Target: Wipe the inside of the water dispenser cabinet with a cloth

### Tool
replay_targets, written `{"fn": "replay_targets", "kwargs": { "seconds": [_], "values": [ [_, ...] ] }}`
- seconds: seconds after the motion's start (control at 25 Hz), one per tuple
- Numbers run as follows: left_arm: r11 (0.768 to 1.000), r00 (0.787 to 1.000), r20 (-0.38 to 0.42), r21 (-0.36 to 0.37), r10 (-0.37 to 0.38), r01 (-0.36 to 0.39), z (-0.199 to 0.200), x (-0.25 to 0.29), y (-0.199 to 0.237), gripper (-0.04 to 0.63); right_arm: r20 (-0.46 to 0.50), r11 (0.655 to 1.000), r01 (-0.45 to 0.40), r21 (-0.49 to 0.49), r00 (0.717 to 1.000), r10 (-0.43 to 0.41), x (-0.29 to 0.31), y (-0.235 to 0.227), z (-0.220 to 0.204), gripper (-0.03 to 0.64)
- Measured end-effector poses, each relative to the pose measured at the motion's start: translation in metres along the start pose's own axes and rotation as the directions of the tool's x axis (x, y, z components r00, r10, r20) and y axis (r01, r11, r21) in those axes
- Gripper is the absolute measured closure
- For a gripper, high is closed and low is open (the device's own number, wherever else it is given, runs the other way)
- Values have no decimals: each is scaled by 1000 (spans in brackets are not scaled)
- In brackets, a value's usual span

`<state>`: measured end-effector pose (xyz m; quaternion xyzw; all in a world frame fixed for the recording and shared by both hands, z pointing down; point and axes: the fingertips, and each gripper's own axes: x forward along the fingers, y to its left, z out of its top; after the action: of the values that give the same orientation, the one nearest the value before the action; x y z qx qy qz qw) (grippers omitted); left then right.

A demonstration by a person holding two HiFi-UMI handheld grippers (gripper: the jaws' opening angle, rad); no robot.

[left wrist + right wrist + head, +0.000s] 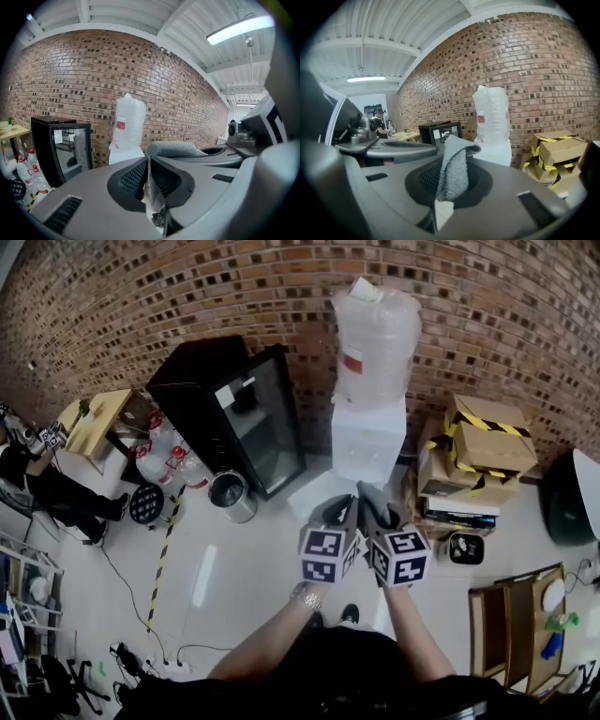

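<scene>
The white water dispenser [368, 439] stands against the brick wall with a large clear bottle [376, 338] on top. Both grippers are held side by side in front of it, jaws towards it. My right gripper [377, 504] is shut on a grey cloth [452, 164], which sticks up folded between its jaws [450, 183]. My left gripper [340, 512] is shut with nothing in its jaws [147, 176]; the cloth [176, 149] shows just to its right. The dispenser [124, 153] [499, 153] is some way off in both gripper views. Its lower cabinet is hidden behind the grippers in the head view.
A black glass-door fridge [234, 418] stands left of the dispenser, with a metal bin [232, 495] and water bottles [169, 460] beside it. Taped cardboard boxes [478, 451] are stacked on the right. A person [37, 486] sits at far left. A wooden shelf [525, 624] is at lower right.
</scene>
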<state>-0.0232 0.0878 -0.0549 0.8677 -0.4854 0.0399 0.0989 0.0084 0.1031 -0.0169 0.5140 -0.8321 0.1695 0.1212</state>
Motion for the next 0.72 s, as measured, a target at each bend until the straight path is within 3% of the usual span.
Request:
{"fn": "replay_targets", "kwargs": {
  "seconds": [0.72],
  "values": [
    [1000, 1000, 12, 2, -15, 15, 4, -10, -6, 572, 29, 1000, -9, -1, 1000, 9, -10, 10, 8, 597]
  ]
}}
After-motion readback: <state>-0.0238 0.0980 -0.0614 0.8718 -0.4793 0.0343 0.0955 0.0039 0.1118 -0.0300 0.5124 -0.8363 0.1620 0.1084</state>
